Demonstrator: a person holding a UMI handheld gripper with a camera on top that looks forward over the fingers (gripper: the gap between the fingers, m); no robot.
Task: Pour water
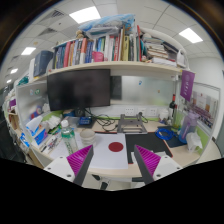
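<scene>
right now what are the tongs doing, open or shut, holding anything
tongs: open, holding nothing, raised above the desk with a gap between the magenta pads.

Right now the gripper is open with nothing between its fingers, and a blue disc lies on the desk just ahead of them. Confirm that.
Not quite: the disc is red, not blue, as the gripper view shows. The rest holds: the gripper is open with nothing between its fingers, and the disc lies on the desk just ahead of them.

Desk clutter point(50, 128) left of the monitor point(79, 89) is too small to identify.
</scene>
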